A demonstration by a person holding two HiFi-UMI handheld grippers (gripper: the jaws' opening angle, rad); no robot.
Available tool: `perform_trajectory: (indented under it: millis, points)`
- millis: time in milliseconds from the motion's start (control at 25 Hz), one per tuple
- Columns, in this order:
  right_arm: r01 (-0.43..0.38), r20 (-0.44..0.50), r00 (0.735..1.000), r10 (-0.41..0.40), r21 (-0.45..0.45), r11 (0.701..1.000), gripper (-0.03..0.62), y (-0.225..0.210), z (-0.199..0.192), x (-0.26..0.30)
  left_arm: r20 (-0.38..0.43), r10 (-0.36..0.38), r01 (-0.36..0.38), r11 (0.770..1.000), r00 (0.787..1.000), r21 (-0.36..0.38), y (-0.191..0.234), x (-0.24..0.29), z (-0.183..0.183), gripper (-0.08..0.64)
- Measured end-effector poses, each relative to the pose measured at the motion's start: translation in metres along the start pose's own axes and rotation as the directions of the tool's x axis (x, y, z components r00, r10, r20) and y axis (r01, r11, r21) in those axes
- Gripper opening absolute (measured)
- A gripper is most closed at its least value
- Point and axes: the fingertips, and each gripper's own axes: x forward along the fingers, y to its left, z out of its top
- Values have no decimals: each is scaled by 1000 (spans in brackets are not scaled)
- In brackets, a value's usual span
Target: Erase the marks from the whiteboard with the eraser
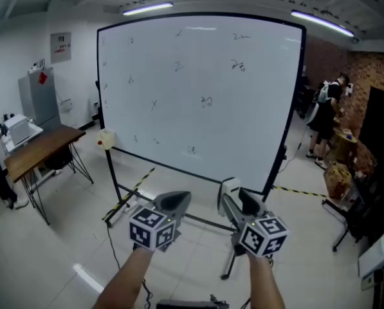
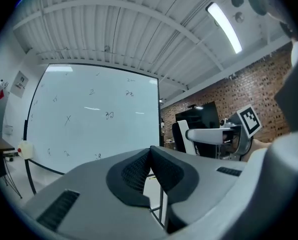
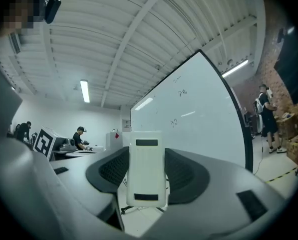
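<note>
The eraser [image 3: 147, 170] is clamped between the pads of the right hand-held gripper [image 1: 238, 198], whose jaws are closed against its two sides. Only the right gripper view shows its broad white face, with a dark band near the top and another near the bottom. There it stands upright, its long axis running up and down, and its top end rises above the jaw tips. The head view shows just a white sliver of it at the jaw tips, held low in front of the whiteboard [image 1: 198, 89] and apart from it. The left gripper view catches it from the side as a pale bar.

The left hand-held gripper [image 2: 149, 153] has its jaws pressed together with nothing between them.

The head view alone takes in the whole board, where small marks [image 1: 206, 101] lie scattered. It also shows a wooden tabletop [image 1: 44, 143] to the left and a person [image 1: 323, 114] by the brick wall [image 1: 372, 69].
</note>
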Motion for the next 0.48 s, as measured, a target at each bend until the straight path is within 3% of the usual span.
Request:
perform_trajectory:
  millis: [280,480]
  points:
    - [0,23,1000,1,-50,999,221,-76,39,39,37,8,-9,999,999,36,23,87,35,0]
    - [-16,40,999,20,-98,995,221,-108,62,71,46,4,-6,998,999,57,40,134,51,0]
